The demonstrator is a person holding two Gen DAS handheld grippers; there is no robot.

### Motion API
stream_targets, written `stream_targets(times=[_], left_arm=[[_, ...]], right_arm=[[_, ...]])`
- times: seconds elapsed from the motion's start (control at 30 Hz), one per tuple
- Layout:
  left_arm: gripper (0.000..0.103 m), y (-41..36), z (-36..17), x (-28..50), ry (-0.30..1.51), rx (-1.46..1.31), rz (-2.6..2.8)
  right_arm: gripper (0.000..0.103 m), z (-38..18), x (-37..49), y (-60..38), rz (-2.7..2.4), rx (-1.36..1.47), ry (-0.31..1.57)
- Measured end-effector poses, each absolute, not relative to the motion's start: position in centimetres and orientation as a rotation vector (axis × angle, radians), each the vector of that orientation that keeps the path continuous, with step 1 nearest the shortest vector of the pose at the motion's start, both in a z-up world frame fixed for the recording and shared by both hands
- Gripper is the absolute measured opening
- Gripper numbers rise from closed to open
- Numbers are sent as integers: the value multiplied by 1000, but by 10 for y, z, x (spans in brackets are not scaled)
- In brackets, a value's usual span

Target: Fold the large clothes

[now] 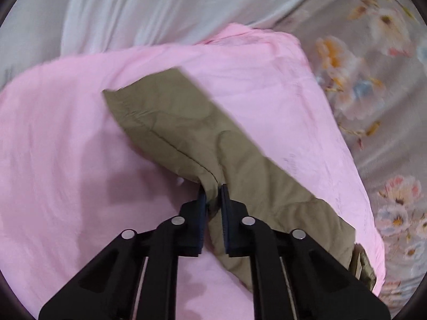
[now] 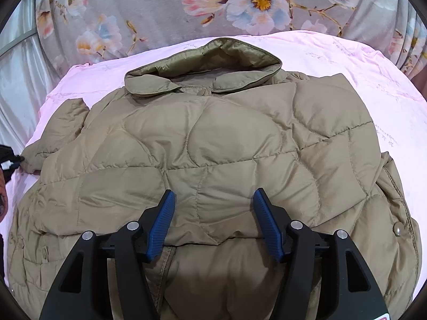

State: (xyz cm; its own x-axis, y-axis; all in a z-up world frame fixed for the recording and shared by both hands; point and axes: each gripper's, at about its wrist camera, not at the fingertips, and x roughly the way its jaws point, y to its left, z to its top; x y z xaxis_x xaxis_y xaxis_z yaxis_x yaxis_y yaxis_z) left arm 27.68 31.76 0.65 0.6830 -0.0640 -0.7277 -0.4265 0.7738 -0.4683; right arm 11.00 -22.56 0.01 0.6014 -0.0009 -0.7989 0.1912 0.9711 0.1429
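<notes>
Jacket, a quilted olive puffer, is lying spread on a pink blanket over a floral bed, collar at 12 o'clock. Folding is barely beginning: the body is still lying flat and the far sleeve looks untucked. The sleeve at 9 o'clock is being pinched by the left gripper, its fingers clamping the fabric. The right gripper is hovering over the hem, fingers apart, gripping nothing.
</notes>
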Motion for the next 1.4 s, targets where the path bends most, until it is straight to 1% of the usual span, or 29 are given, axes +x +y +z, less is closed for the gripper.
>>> stream_targets(times=[0.1, 0.2, 0.3, 0.4, 0.43, 0.53, 0.7, 0.73, 0.77, 0.8, 0.83, 0.87, 0.9, 0.93, 0.97, 1.03, 1.1, 1.17, 1.2, 1.3, 1.4], left_arm=[[4, 276, 46, 272, 753, -552, 142], [4, 214, 91, 260, 706, -437, 23], [3, 130, 135, 234, 639, -294, -135], [3, 59, 156, 204, 608, -187, -270], [3, 31, 159, 193, 609, -155, -328], [4, -35, 152, 166, 653, -99, -471], [6, -112, 103, 143, 795, -30, -557], [11, -122, 89, 140, 830, -23, -552], [20, -128, 77, 139, 860, -15, -543], [26, -131, 68, 138, 882, -15, -533], [41, -131, 59, 137, 897, -23, -523], [54, -127, 54, 136, 907, -43, -515], [57, -121, 52, 134, 911, -66, -515], [64, -113, 52, 135, 915, -98, -515], [68, -101, 52, 135, 916, -126, -516], [72, -80, 57, 141, 898, -163, -502], [73, -56, 60, 144, 871, -176, -457], [76, -30, 64, 157, 858, -200, -389], [76, -17, 62, 166, 861, -213, -355], [76, 33, 49, 195, 910, -317, -243], [76, 65, 33, 213, 960, -434, -195]], right_arm=[[61, 0, 110, -226, -112, 224, 921], [62, 1, 110, -226, -109, 230, 915], [64, 8, 106, -230, -98, 256, 893], [67, 18, 97, -238, -109, 277, 865], [69, 21, 94, -241, -115, 286, 860], [69, 28, 85, -254, -133, 310, 850], [69, 29, 67, -273, -161, 341, 849], [70, 28, 65, -277, -166, 348, 850], [70, 27, 62, -281, -171, 357, 852], [70, 27, 59, -284, -174, 366, 851], [70, 27, 57, -287, -178, 375, 850], [70, 28, 54, -291, -180, 384, 846], [70, 30, 51, -294, -184, 389, 842], [70, 31, 48, -297, -189, 391, 838], [70, 33, 47, -299, -193, 393, 832], [71, 38, 46, -305, -194, 405, 823], [71, 44, 49, -315, -189, 433, 817], [72, 50, 55, -326, -189, 463, 810], [73, 52, 61, -332, -188, 483, 811], [75, 53, 83, -345, -166, 524, 838], [75, 46, 105, -348, -168, 515, 872]])
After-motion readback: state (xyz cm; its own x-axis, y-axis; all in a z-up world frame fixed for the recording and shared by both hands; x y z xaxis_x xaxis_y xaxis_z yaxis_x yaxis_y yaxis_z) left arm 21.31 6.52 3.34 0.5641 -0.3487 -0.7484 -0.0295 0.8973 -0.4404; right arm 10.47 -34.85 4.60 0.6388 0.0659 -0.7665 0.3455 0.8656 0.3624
